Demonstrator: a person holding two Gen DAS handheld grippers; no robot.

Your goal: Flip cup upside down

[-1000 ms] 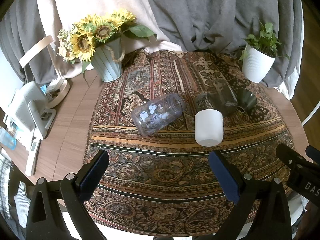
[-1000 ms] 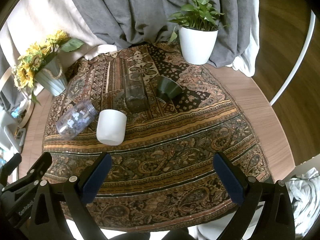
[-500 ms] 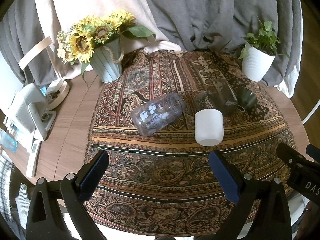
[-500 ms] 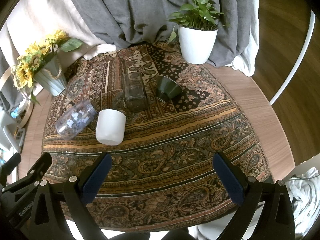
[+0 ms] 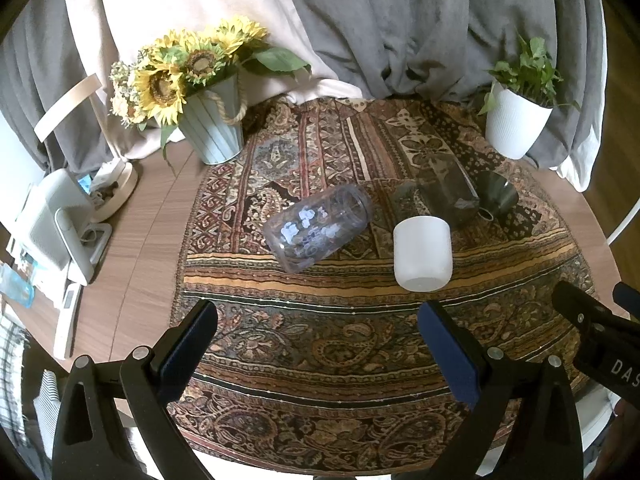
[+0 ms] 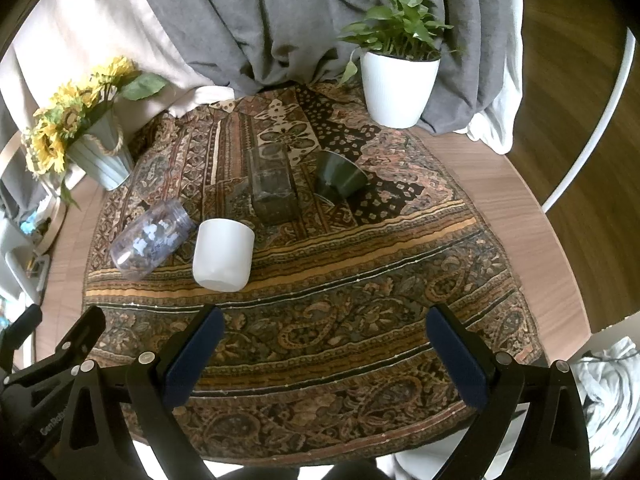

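Observation:
A white cup (image 5: 423,253) lies on its side on the patterned cloth (image 5: 328,344), base toward me; it also shows in the right wrist view (image 6: 223,254). A clear jar with a blue print (image 5: 318,226) lies on its side to its left, also in the right wrist view (image 6: 152,239). A dark square glass (image 6: 271,185) and a dark green cup (image 6: 340,178) lie behind. My left gripper (image 5: 318,334) is open and empty, near the table's front edge. My right gripper (image 6: 326,340) is open and empty, to the right of the left one.
A sunflower pot (image 5: 212,128) stands at the back left and a white plant pot (image 6: 398,86) at the back right. White devices (image 5: 60,228) sit on the bare wood at the left. Grey curtains (image 5: 400,20) hang behind the round table.

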